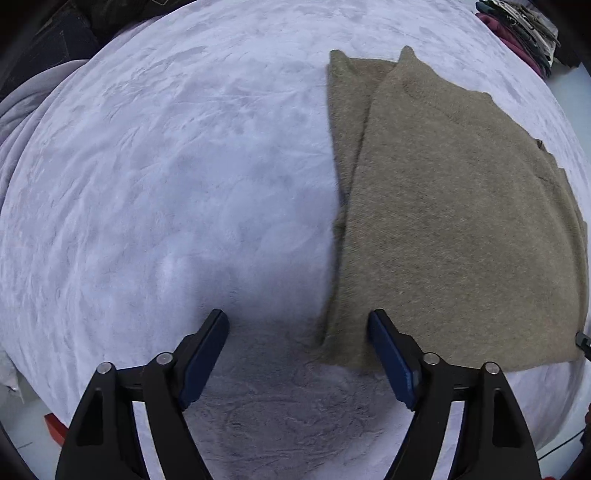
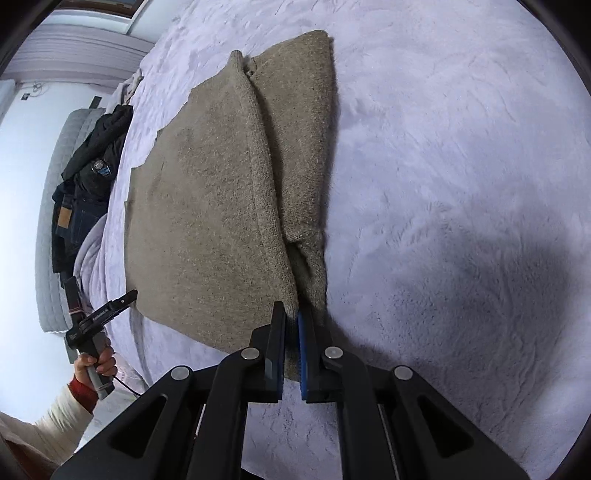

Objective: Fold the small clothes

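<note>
Pale lilac plush blanket (image 1: 166,177), short fuzzy pile with brush marks and swirls, covers the whole work surface; my olive-brown fuzzy knit sweater (image 1: 454,221) lies flat on it, partly folded, one long panel lapped over another so a lengthwise ridge runs down it, two pointed corners at the far end. Knit looks thick, nubbly, soft-edged. My left gripper (image 1: 297,319) hangs over the blanket with jaws wide apart, nothing between them, black plastic arms with blue ribbed pads; its right-side finger sits over the sweater's near corner, whether touching I can't tell. My right gripper (image 2: 291,314) has jaws closed, pinching the near hem of the sweater (image 2: 207,206) at the fold ridge, fabric bunched between the pads. Right wrist view also shows the left hand (image 2: 96,363) on a grey handle, cream sleeve with red cuff (image 2: 79,395). Dark jeans and black clothes (image 2: 83,184) piled at the blanket edge; stack of folded patterned garments (image 1: 524,26) at the far corner
</note>
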A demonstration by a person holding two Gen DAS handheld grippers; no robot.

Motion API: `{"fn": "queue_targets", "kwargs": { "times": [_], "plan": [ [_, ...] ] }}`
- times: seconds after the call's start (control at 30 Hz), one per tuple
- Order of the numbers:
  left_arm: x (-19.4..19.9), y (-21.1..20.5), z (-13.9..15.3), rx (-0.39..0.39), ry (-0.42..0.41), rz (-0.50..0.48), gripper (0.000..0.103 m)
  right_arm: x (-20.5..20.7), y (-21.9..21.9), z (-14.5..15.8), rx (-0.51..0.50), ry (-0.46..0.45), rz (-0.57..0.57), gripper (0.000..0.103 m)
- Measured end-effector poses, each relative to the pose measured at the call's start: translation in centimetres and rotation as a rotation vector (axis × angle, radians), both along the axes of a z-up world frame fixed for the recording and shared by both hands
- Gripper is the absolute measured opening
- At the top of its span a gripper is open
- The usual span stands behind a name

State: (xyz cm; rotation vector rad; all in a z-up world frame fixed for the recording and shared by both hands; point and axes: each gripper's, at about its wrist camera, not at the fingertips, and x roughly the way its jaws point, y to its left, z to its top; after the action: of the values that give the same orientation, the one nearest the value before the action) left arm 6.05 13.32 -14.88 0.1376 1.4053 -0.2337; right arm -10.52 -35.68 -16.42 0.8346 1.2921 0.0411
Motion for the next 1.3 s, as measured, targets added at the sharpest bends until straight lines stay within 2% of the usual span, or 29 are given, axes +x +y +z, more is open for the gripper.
{"fn": "queue_targets", "kwargs": {
  "times": [0.1, 0.3, 0.43, 0.5, 0.53, 0.57, 0.63, 0.67, 0.73, 0.9, 1.03, 1.1, 1.3],
  "plan": [
    [-0.7, 1.6, 0.6, -0.009, 0.009, 0.051, 0.081, -0.1, 0.1, 0.6, -0.023, 0.014, 0.009, 0.007],
    [-2.4, 2.1, 2.4, 0.039, 0.006, 0.047, 0.081, -0.5, 0.7, 2.6, -0.071, 0.041, -0.002, 0.008],
    [-3.7, 2.9, 4.1, -0.003, 0.012, 0.075, 0.081, -0.6, 1.5, 4.3, -0.103, 0.028, -0.002, 0.009],
    [-3.6, 3.7, 5.0, -0.033, 0.009, 0.076, 0.081, -0.4, 2.2, 5.1, -0.087, 0.001, 0.006, 0.012],
    [-3.7, 3.9, 5.2, -0.047, 0.012, 0.075, 0.081, -0.2, 2.7, 5.2, -0.072, -0.007, 0.012, 0.021],
    [-3.7, 4.3, 5.2, -0.059, 0.020, 0.074, 0.081, -0.1, 3.2, 5.3, -0.067, -0.009, 0.018, 0.036],
    [-3.7, 4.1, 5.2, -0.075, 0.032, 0.073, 0.081, 0.4, 4.5, 5.5, -0.062, -0.012, 0.034, 0.054],
    [-2.9, 2.2, 5.0, -0.077, 0.035, 0.069, 0.081, 0.6, 5.1, 5.7, -0.060, -0.015, 0.038, 0.054],
    [-2.9, 2.0, 5.1, -0.083, 0.035, 0.055, 0.081, 0.9, 6.4, 5.9, -0.056, -0.021, 0.046, 0.054],
    [-3.0, 2.0, 4.7, -0.094, 0.029, 0.003, 0.081, 1.6, 10.3, 6.2, -0.066, -0.028, 0.057, 0.054],
    [-2.1, 2.8, 4.6, -0.257, 0.054, -0.065, 0.081, 2.1, 14.6, 5.6, -0.006, -0.035, 0.073, 0.054],
    [-1.8, 2.8, 4.6, -0.295, 0.037, -0.127, 0.081, 2.5, 16.6, 4.9, 0.014, -0.032, 0.090, 0.054],
    [0.0, 1.6, 2.5, -0.418, 0.094, -0.336, 0.081, 3.6, 21.0, 1.9, 0.075, 0.003, 0.091, 0.054]
  ]
}}
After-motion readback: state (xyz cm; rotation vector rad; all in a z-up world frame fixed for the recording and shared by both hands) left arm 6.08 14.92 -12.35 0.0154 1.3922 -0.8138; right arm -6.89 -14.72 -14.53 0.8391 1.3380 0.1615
